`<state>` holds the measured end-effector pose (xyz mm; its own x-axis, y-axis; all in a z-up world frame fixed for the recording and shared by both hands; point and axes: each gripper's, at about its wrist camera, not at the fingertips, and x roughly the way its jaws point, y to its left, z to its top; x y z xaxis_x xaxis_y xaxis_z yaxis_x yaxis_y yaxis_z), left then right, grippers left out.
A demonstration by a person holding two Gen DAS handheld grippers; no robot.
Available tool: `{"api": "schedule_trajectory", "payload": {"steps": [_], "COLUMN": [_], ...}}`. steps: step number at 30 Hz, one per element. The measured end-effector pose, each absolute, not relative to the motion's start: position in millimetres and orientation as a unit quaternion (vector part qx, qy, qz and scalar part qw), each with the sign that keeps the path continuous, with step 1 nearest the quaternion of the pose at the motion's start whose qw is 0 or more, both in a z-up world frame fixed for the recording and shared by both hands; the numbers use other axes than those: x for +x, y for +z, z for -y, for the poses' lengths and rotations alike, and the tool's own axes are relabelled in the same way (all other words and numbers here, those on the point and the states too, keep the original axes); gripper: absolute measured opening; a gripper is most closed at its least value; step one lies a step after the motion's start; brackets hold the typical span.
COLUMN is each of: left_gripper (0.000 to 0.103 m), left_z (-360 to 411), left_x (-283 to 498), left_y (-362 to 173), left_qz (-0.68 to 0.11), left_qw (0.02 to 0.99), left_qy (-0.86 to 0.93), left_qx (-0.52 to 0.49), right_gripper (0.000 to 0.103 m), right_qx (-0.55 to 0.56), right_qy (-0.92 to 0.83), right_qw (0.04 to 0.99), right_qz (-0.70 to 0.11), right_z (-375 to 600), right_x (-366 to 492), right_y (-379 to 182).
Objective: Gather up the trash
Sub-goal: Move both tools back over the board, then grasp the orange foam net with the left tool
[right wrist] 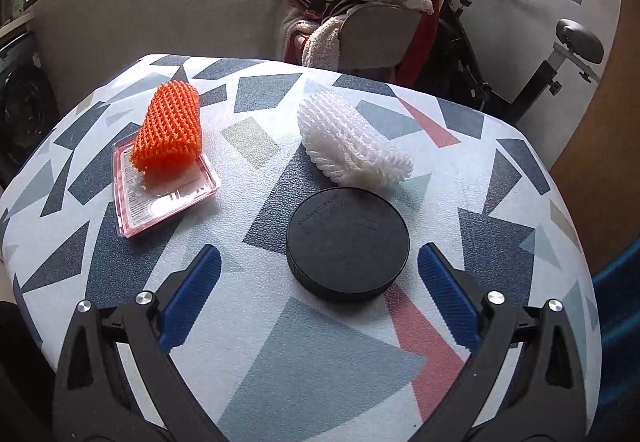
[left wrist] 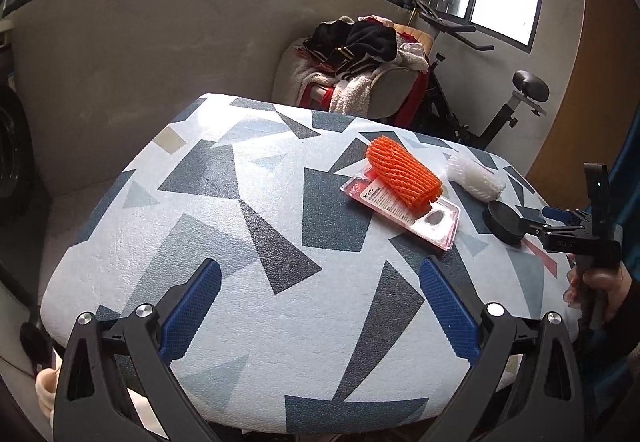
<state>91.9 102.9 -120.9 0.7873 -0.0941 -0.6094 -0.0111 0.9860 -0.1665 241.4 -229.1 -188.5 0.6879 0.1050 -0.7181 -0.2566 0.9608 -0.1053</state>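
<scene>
The right hand-held gripper hovers over the patterned desk with its blue fingers spread apart. The black round lid lies between and just ahead of them, nothing blocking it. Directly beyond the lid, the white foam net almost touches it. Ahead to the left, the orange foam net rests on a pink plastic package.

The left hand-held gripper also stands spread apart, over bare desk, with the trash ahead to its right. Only its view shows the person's hand gripping the right tool. Beyond the desk stand a clothes-heaped chair and an exercise bike.
</scene>
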Motion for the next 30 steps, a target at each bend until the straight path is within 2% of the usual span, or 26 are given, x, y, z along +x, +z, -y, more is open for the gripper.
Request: {"api": "schedule_trajectory", "payload": {"steps": [12,26,30], "left_gripper": [0.097,0.097,0.097], "left_z": [-99,-83,-77], "left_x": [102,116,125], "left_y": [-137,-143,-143], "left_qz": [-0.342,-0.358,-0.367], "left_qw": [0.934,0.924,0.918], "left_qy": [-0.046,-0.067,-0.076], "left_qx": [-0.092,-0.113,-0.126], "right_gripper": [0.097,0.097,0.092], "right_qx": [-0.119,-0.083,-0.063], "right_qy": [0.085,0.04,0.062], "right_qw": [0.912,0.901,0.901], "right_qz": [-0.384,-0.425,-0.424], "right_z": [221,239,242], "right_x": [284,307,306], "right_y": [-206,-229,-229]}}
